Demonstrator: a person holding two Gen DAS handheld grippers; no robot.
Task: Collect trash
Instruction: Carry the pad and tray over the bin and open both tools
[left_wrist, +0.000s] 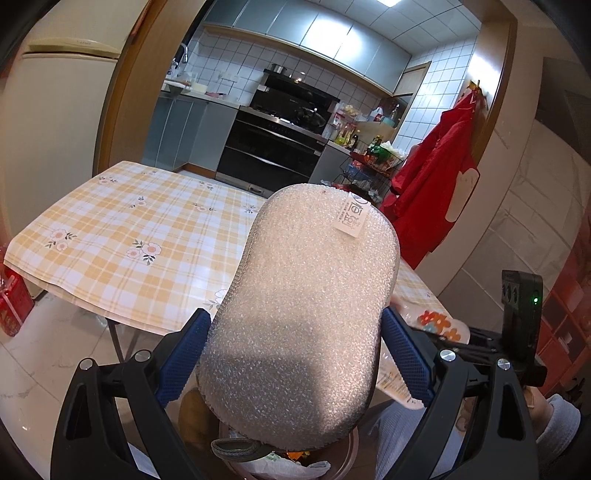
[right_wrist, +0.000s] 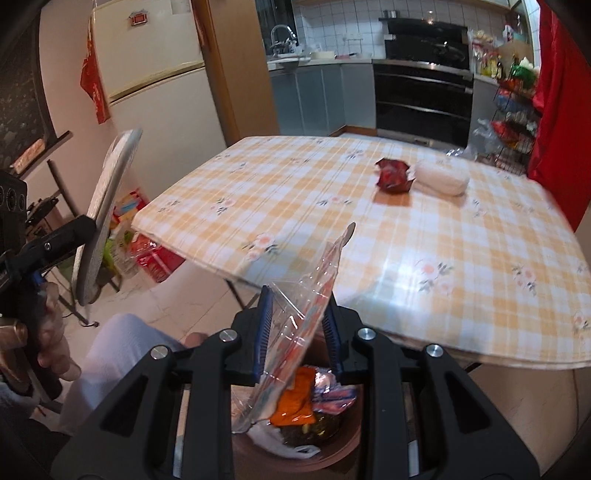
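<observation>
While the left gripper (left_wrist: 295, 354) clamps a silvery oval pad (left_wrist: 306, 295) at its lower edges and holds it raised beside the table (right_wrist: 480, 295), the right gripper (right_wrist: 297, 332) sits above the trash bin (right_wrist: 332, 448). A clear plastic wrapper (right_wrist: 295, 317) stands between the right gripper's blue pads; whether the pads pinch it or have let go I cannot tell. Bin already holds an orange packet (right_wrist: 295, 404) and other wrappers. Judged partly done: wrapper about to drop. Remaining on the checked cloth, far right: red crumpled packet (right_wrist: 394, 176) touching a white roll (right_wrist: 441, 178).
</observation>
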